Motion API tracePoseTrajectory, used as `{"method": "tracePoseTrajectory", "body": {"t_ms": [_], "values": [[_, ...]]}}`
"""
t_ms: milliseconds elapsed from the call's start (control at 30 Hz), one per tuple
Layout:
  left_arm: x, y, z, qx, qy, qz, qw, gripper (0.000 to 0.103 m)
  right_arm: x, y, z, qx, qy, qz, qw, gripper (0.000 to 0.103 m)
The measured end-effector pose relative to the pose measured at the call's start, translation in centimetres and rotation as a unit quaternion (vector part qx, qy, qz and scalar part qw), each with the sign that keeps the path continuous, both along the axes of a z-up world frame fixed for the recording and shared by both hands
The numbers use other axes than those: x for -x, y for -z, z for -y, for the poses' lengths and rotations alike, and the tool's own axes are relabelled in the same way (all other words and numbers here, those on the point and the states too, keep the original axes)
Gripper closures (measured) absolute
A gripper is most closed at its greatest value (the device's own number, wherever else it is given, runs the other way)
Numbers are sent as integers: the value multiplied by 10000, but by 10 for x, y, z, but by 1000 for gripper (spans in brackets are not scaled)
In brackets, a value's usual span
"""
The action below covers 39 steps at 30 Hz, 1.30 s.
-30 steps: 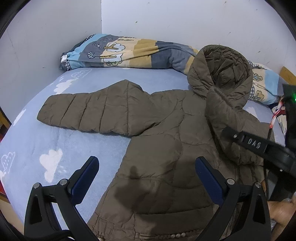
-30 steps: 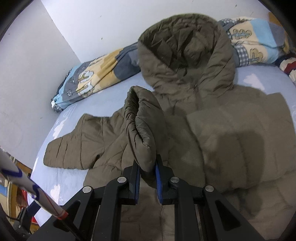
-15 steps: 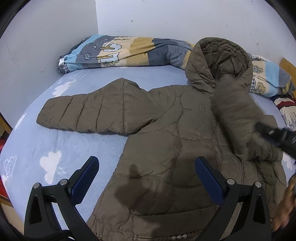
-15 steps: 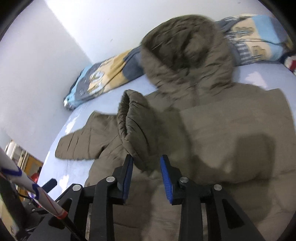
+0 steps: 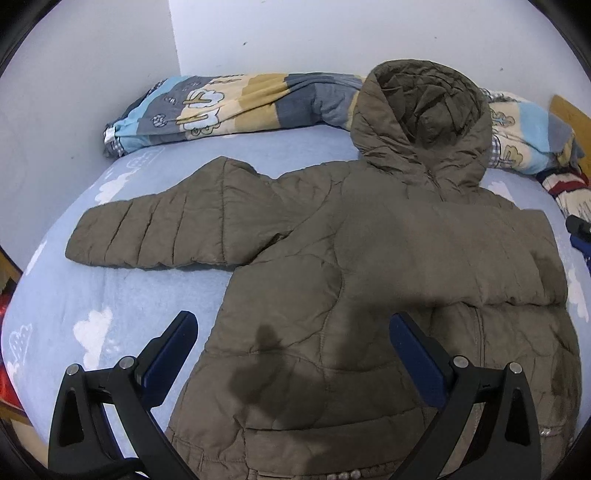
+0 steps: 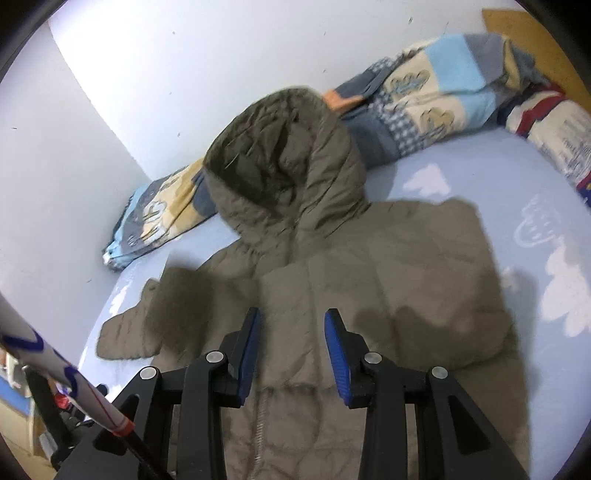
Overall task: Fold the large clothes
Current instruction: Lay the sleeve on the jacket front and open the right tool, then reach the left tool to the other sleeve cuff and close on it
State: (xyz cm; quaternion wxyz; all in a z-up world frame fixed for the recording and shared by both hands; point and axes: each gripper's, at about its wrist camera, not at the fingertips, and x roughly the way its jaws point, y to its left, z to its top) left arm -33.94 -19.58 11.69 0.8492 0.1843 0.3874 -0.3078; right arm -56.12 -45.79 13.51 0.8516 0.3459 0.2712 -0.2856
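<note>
Jaws of the right hand-held gripper (image 6: pixel 291 350) stood partly apart and empty above the brown hooded jacket (image 5: pixel 388 266), which lay flat on the bed (image 5: pixel 122 295), while the left hand-held gripper (image 5: pixel 291 354) hovered wide open, holding nothing.

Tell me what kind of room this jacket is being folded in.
Most likely a bedroom. The brown hooded jacket lies spread on a bed with a light blue cloud-print sheet, a rolled patchwork quilt lies along plain white walls, and the bed sits in a corner.
</note>
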Motion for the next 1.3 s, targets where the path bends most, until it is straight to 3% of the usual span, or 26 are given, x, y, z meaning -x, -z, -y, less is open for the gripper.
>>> {"method": "tracePoseTrajectory", "body": {"t_ms": [167, 500, 600, 767, 867, 967, 1067, 1133, 1300], "values": [[4, 3, 7, -108, 115, 80, 9998, 0, 12, 37, 43, -190, 528, -743, 9957, 64], [4, 13, 16, -309, 210, 108, 9992, 0, 3, 110, 75, -603, 473, -1529, 9853, 65], [1, 11, 13, -237, 207, 25, 9995, 0, 3, 92, 71, -520, 642, -1648, 9829, 65], [-7, 7, 5, -104, 91, -70, 9999, 0, -15, 43, 20, 356, 258, -1301, 9905, 64], [-7, 6, 1, -100, 96, -73, 9999, 0, -39, 44, 3, 278, -108, -1346, 9905, 64], [-7, 2, -4, -47, 97, -24, 9999, 0, -66, 69, 0, -60, -334, -1697, 9849, 63], [-10, -5, -12, 63, 96, 33, 9999, 0, -71, 85, 2, -261, -277, -1898, 9811, 63], [-13, -10, -20, 154, 89, 60, 9998, 0, -66, 74, -3, -234, -244, -1825, 9826, 63], [-28, -22, -39, 391, -28, 99, 9992, 0, -31, 18, -49, -30, -439, -1155, 9923, 60]]}}
